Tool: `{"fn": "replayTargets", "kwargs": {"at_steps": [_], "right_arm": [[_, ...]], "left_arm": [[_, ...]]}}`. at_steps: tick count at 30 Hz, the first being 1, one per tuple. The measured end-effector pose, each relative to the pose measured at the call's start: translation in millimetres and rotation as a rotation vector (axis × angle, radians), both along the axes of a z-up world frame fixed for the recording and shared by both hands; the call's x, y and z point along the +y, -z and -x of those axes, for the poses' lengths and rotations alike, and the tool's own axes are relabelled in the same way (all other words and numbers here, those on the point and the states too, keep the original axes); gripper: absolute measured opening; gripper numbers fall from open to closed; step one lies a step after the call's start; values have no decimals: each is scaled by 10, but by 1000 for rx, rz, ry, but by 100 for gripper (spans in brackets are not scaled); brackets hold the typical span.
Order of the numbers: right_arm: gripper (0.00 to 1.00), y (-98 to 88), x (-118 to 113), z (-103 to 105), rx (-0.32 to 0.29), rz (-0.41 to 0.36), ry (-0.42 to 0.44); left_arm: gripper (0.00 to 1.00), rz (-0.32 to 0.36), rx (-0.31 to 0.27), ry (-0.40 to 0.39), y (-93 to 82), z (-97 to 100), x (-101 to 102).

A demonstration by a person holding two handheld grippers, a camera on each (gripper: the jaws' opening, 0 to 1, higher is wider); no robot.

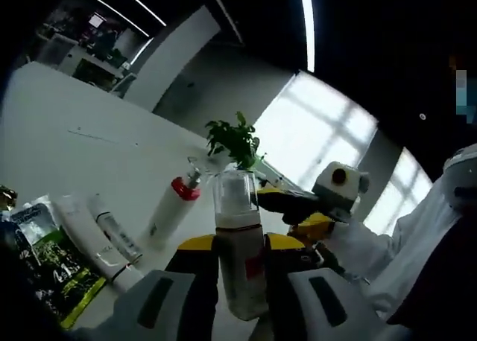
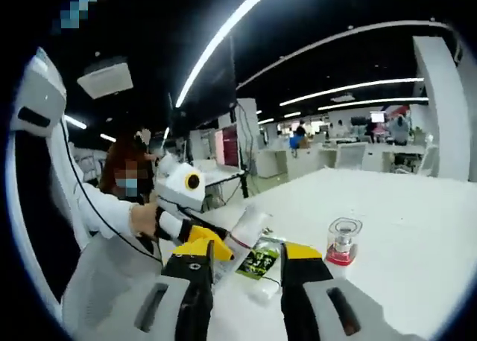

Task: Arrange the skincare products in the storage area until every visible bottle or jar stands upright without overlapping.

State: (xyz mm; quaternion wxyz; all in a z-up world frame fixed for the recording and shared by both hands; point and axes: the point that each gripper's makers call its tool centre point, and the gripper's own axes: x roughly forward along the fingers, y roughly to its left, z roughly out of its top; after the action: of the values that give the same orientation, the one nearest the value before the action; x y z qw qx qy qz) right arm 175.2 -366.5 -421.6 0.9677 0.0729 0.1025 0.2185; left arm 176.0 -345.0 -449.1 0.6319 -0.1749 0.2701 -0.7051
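**Left hand-held gripper clamps a white pump bottle; right one hangs released over the table**

In the left gripper view, the left hand-held gripper [image 1: 240,263] is clenched on a white cylindrical bottle with a clear plastic cap [image 1: 240,255]. The bottle stands roughly upright between the two yellow-tipped jaws, its cap rising well above them and its base near the white table [image 1: 89,125]. Just beyond the cap, farther along the table, sits a small green leafy plant [image 1: 234,140]. To the left of the gripped bottle a white spray bottle with a red collar and clear nozzle [image 1: 173,207] leans at a tilt. Farther left, two white tubes [image 1: 97,240] lie flat side by side, and next to them a green-printed sachet [image 1: 45,263] lies at the table's near edge. From the right side of this view the right hand-held gripper [image 1: 287,203] comes in, held by a person in a white sleeve [image 1: 402,244].

In the right gripper view, the right hand-held gripper [image 2: 250,270] has its jaws spread apart with nothing between them. Just past the jaws lie the green-printed sachet [image 2: 259,260] and a white tube [image 2: 250,225]. To the right, apart from the jaws, a small clear-capped jar with a red base [image 2: 343,243] stands upright on the table [image 2: 402,222]. On the left, a gloved hand [image 2: 149,220] holds the left hand-held gripper [image 2: 200,240].
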Motion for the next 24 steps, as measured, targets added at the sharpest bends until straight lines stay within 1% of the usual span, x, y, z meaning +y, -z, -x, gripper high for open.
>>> {"fn": "replayTargets", "kwargs": {"at_steps": [1, 2, 3, 5, 6, 7, 8, 9, 10, 11, 12, 13, 15, 16, 19, 21, 22, 24], "right_arm": [[14, 18, -71, -34, 2, 2, 15], [15, 33, -82, -46, 10, 1, 9], [15, 58, -27, -34, 35, -25, 3], [14, 63, -9, -40, 43, -65, 6], [14, 58, 3, -44, 44, -92, 5], [14, 61, 35, -28, 64, -142, -4], [14, 42, 56, -28, 64, -177, -13], [15, 39, 60, -35, 77, -226, -8], [17, 32, 89, -30, 83, -255, -20], [19, 32, 102, -37, 90, -285, -13], [24, 37, 112, -40, 96, -295, -13], [26, 45, 120, -42, 93, -281, -18], [27, 69, 147, -50, 111, -285, -17], [27, 64, 154, -49, 107, -285, -18], [26, 32, 162, -71, 101, -301, -12], [25, 7, 169, -79, 97, -310, -13], [25, -27, 183, -85, 93, -338, -13], [26, -46, 205, -80, 88, -333, -21]], "left_arm": [[17, 3, -2, 2, -8, 11, -10], [17, 4, -9, 4, -19, 43, -19], [17, 3, -20, 7, -23, 62, -31], [17, 0, -36, 7, -25, 72, -28], [17, -1, -59, 8, -29, 76, -23], [17, -5, -72, 13, -29, 92, -23], [17, -9, -91, 13, -25, 94, -20], [17, -13, -128, 14, -20, 99, -23], [17, -16, -149, 12, -17, 98, -20], [17, -21, -162, 5, -14, 95, -26], [17, -24, -180, 7, -8, 80, -26], [17, -18, -199, 7, -20, 82, -32], [17, -8, -216, 24, -53, 124, -49], [17, -4, -222, 31, -59, 127, -49], [17, -7, -277, 54, -57, 180, -71], [17, -8, -294, 65, -55, 231, -85], [17, -4, -302, 77, -57, 257, -86], [17, 10, -326, 99, -68, 316, -88]]}}
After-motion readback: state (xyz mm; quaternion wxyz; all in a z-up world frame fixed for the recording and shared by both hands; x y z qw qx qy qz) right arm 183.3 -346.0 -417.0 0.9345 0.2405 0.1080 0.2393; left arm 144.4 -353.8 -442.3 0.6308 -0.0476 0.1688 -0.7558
